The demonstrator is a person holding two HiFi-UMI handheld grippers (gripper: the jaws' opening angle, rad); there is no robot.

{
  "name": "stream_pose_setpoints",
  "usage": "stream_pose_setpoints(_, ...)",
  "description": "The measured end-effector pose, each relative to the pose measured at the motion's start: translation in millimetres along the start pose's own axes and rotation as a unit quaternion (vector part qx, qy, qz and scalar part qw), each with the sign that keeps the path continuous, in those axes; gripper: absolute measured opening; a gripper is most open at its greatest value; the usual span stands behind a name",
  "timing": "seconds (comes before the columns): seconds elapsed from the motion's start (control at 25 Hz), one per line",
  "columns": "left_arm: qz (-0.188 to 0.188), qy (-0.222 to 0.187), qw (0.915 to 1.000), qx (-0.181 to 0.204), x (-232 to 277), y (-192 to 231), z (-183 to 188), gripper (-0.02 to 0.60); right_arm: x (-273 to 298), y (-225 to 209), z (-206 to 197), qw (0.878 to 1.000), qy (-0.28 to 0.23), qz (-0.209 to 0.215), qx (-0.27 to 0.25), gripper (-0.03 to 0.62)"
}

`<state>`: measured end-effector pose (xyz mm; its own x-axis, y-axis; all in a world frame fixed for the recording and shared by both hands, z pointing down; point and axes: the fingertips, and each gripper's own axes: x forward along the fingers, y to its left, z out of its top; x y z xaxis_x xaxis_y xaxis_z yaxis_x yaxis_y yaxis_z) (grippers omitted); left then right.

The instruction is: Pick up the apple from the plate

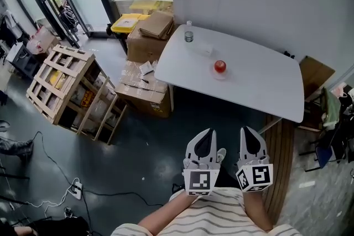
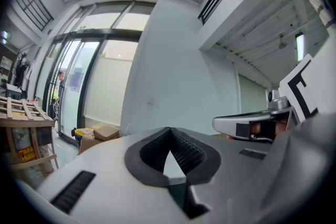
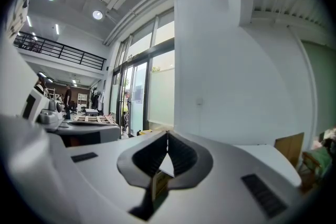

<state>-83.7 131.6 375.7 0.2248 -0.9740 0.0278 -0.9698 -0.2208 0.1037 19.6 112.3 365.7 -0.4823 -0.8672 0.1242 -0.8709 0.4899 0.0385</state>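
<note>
A red apple [image 1: 220, 67] sits on a small clear plate [image 1: 220, 74] near the middle of a white table [image 1: 260, 85], seen in the head view. Both grippers are held low in front of the person, well short of the table's near edge and far from the apple. My left gripper [image 1: 210, 131] is shut with nothing in it, its ribbed pads meeting at the tip [image 2: 169, 130]. My right gripper [image 1: 245, 130] is also shut and empty, tips together [image 3: 168, 134]. The apple does not show in either gripper view.
A small bottle [image 1: 188, 35] stands at the table's far left corner. Cardboard boxes [image 1: 145, 85] and a yellow bin [image 1: 126, 24] sit left of the table, with a wooden crate [image 1: 66, 91] further left. A wooden plank [image 1: 280, 163] lies under the table's right side, and chairs [image 1: 327, 135] stand at right.
</note>
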Motion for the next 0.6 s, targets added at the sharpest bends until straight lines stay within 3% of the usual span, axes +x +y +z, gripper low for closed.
stream_pose_setpoints(0.6,0.014,0.009,0.9992,0.036,89.4,-3.0,-5.9,0.005,67.1,-52.3,-5.8,0.999,-0.016,0.025,0.03,0.014)
